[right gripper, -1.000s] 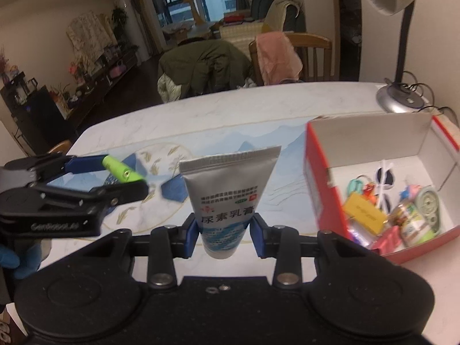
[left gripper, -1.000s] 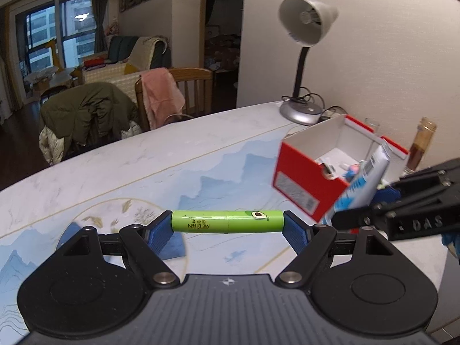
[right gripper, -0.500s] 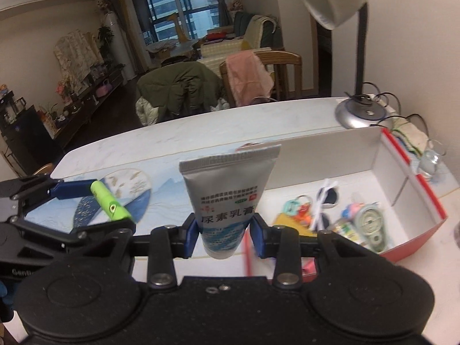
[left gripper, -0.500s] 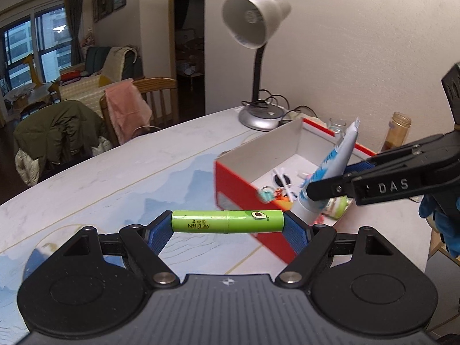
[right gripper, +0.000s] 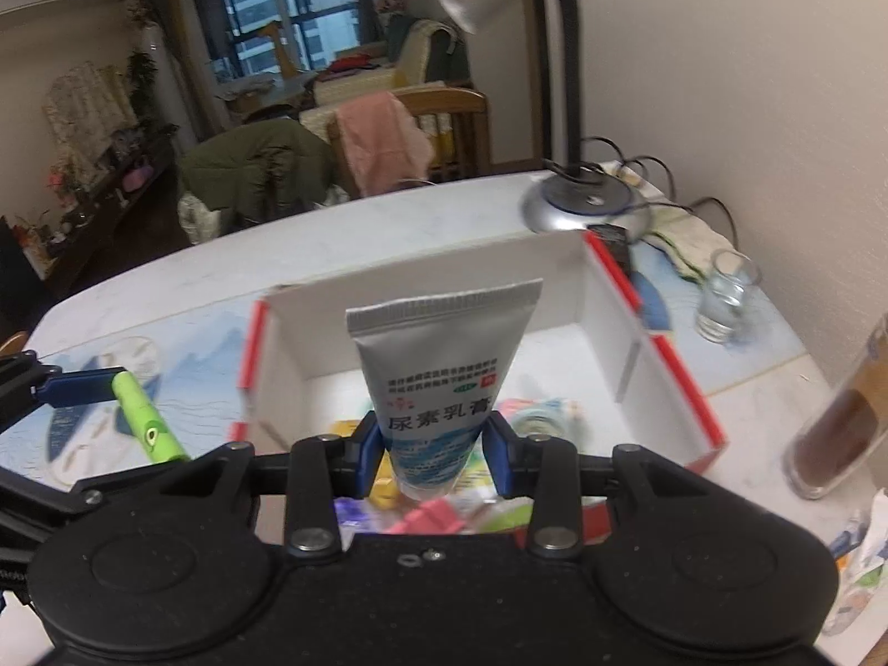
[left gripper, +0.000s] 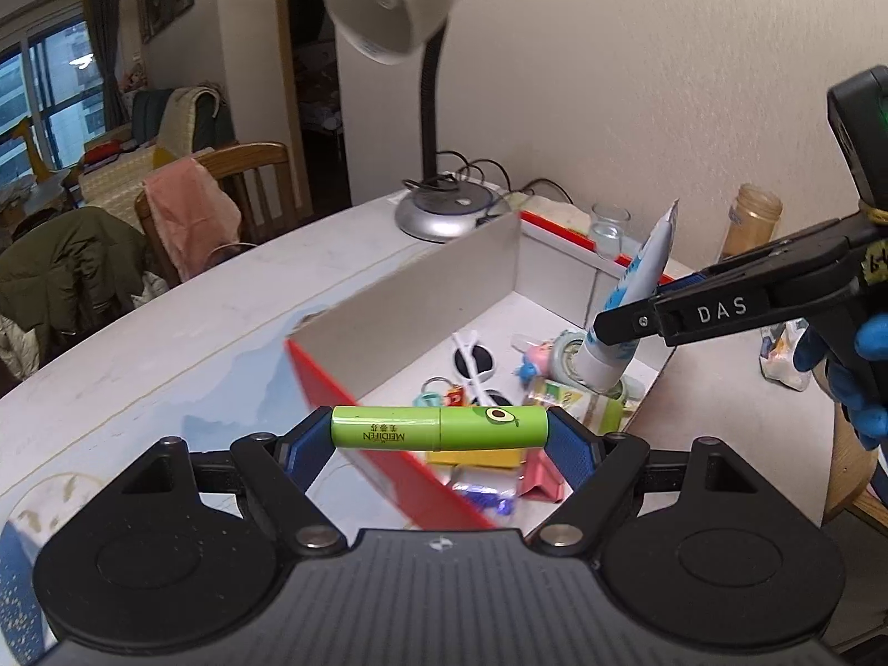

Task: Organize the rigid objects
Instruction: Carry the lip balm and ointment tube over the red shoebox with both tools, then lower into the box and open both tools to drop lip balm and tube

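The green lip-balm stick [left gripper: 438, 428] lies crosswise between the blue pads of the left tool [left gripper: 438, 435], pinched end to end with the jaws spread wide, hanging over the near red edge of the open box [left gripper: 410, 288]. The grey ointment tube [right gripper: 438, 383], crimped end up and cap down, is clamped near its lower part in the right tool [right gripper: 435, 458], whose jaws stand fairly narrow; it hangs above the inside of the box. A blue-gloved hand [left gripper: 854, 366] grips that tool.

Inside the box lie white sunglasses [left gripper: 472, 358], a tape roll [left gripper: 563, 352], a key ring and coloured packets. The box sits on the pale marbled counter [left gripper: 166, 344]; beyond it stand a desk lamp [left gripper: 427, 111], a glass [right gripper: 724, 305] and a jar of brown liquid [right gripper: 838, 438].
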`<control>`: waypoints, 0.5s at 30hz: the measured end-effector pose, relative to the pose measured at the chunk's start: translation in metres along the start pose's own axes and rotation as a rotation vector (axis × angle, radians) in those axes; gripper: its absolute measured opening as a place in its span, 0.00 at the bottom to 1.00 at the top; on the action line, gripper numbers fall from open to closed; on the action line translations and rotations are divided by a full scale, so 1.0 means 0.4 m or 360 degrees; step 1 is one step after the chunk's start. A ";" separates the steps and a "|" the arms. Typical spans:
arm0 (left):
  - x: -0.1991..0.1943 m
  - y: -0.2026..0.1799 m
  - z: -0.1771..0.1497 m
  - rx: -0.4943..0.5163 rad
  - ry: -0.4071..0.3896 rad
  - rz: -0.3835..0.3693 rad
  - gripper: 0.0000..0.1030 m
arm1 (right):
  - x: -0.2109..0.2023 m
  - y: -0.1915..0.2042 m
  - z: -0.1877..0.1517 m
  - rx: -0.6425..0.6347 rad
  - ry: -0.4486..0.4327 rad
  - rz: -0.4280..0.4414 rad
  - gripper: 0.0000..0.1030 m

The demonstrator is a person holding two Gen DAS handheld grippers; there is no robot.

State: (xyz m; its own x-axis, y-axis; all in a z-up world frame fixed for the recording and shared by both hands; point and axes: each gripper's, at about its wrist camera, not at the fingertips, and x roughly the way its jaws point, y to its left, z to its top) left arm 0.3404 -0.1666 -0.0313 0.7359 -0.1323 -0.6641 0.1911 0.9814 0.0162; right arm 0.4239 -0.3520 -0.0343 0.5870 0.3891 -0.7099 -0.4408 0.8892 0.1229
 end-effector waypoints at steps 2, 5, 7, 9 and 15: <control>0.030 -0.022 0.008 0.0020 0.0019 0.0005 0.79 | 0.011 -0.030 0.000 0.0001 0.0019 -0.0023 0.36; 0.080 -0.048 0.023 0.0048 0.0055 0.0011 0.79 | 0.029 -0.069 0.002 -0.0003 0.0042 -0.0046 0.36; 0.111 -0.061 0.034 0.0067 0.0077 0.0023 0.79 | 0.047 -0.093 0.007 -0.0011 0.0061 -0.0060 0.36; 0.144 -0.067 0.046 0.0077 0.0101 0.0031 0.79 | 0.061 -0.104 0.005 -0.0041 0.0093 -0.0060 0.36; 0.241 -0.068 0.080 0.0093 0.0185 0.0068 0.79 | 0.089 -0.119 -0.005 -0.0135 0.0185 -0.0041 0.36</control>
State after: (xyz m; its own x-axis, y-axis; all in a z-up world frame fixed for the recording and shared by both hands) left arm 0.4272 -0.2105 -0.0719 0.6646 -0.0703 -0.7439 0.2011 0.9757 0.0874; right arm 0.4645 -0.3809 -0.0669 0.5184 0.3316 -0.7882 -0.4852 0.8731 0.0481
